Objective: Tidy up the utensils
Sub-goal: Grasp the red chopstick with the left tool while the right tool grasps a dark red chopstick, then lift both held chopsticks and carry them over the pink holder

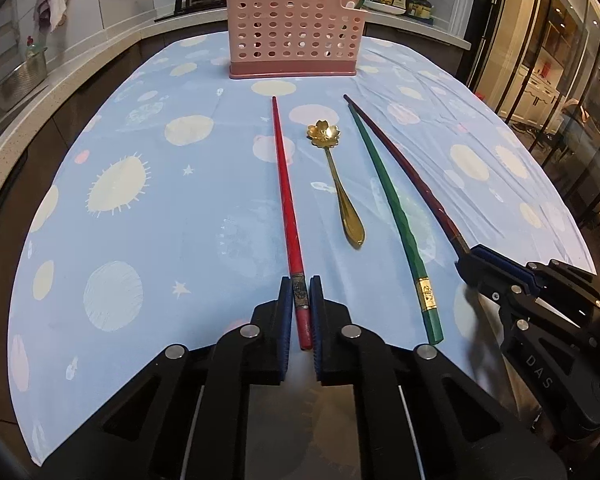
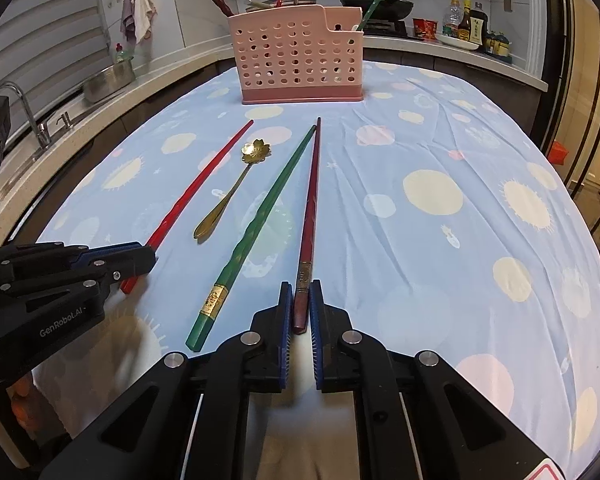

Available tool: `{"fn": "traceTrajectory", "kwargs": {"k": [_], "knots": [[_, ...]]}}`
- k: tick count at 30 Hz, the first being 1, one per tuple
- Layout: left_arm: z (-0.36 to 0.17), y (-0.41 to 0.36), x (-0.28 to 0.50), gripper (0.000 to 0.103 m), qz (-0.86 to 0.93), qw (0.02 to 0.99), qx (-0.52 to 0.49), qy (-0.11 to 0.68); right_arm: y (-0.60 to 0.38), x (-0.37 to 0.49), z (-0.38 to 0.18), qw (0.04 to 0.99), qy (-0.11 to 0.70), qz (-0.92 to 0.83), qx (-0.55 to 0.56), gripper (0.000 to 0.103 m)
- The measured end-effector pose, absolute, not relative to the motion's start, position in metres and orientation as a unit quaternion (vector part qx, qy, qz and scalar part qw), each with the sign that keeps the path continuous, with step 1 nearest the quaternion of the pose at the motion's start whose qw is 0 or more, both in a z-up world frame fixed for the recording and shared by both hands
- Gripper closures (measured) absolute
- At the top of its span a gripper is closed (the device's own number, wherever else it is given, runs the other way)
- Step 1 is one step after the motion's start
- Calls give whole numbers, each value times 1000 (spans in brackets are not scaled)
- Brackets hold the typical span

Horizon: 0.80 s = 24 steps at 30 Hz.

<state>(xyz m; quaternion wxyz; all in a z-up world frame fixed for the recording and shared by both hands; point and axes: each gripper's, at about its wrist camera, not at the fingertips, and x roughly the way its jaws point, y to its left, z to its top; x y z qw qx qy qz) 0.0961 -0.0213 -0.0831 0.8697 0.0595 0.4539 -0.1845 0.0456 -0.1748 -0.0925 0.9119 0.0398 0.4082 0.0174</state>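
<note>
My left gripper (image 1: 300, 286) is shut on the near end of the red chopstick (image 1: 285, 188), which lies flat and points toward the pink utensil holder (image 1: 294, 28). My right gripper (image 2: 301, 292) is shut on the near end of the dark maroon chopstick (image 2: 311, 200), also lying flat. Between the two lie a gold flower-bowl spoon (image 1: 342, 196) and a green chopstick (image 1: 392, 208) with a gold band; nothing touches either of them. The holder (image 2: 300, 56) stands at the table's far end with several chopsticks in it. From the right wrist view, the left gripper (image 2: 150, 254) sits at the left, on the red chopstick (image 2: 204, 184).
A light blue cloth (image 1: 160, 208) printed with pale circles and suns covers the table. Behind it run a counter with a sink and tap (image 2: 24, 116) on the left, pans on a stove, and sauce bottles (image 2: 470, 24) at the back right. Glass doors stand on the right.
</note>
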Motion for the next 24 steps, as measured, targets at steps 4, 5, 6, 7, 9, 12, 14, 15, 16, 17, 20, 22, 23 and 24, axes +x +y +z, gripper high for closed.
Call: {"fn": "traceTrajectory", "kwargs": {"k": [4,5,6,7,9,12,14,15,16,17,20,22,23,24], "knots": [[-81,-22,94,95,-192,867,57,457,-181,42,-87,913,404,16,48,96],[-81,-23,93,96,-193,866,56,457,-182,41,-85,914,402,16,49,96],[-80,-23,93,96,-195,866,55,457,-183,40,-83,915,399,15,50,96],[-79,-23,92,96,-195,866,55,457,-184,39,-81,917,396,15,51,96],[-77,-23,91,96,-195,867,54,455,-186,38,-75,919,390,14,54,96],[-69,-19,90,96,-194,872,49,448,-190,36,-66,923,379,13,59,96],[-62,-15,90,96,-192,876,44,440,-193,34,-58,927,369,11,62,96],[-58,-12,90,96,-192,878,41,436,-195,33,-54,929,364,11,64,96],[-53,-10,91,96,-191,880,37,432,-197,32,-50,931,358,11,66,96],[-48,-8,91,97,-191,883,35,427,-198,32,-45,933,353,11,67,96],[-32,-3,92,97,-192,891,27,410,-204,31,-28,940,333,11,75,96],[-21,-1,92,97,-193,897,23,397,-209,31,-15,945,318,11,79,96],[-16,0,93,97,-193,900,21,391,-210,32,-9,948,310,9,78,96],[-12,0,93,97,-194,901,20,387,-212,32,-4,950,303,7,78,96]]}}
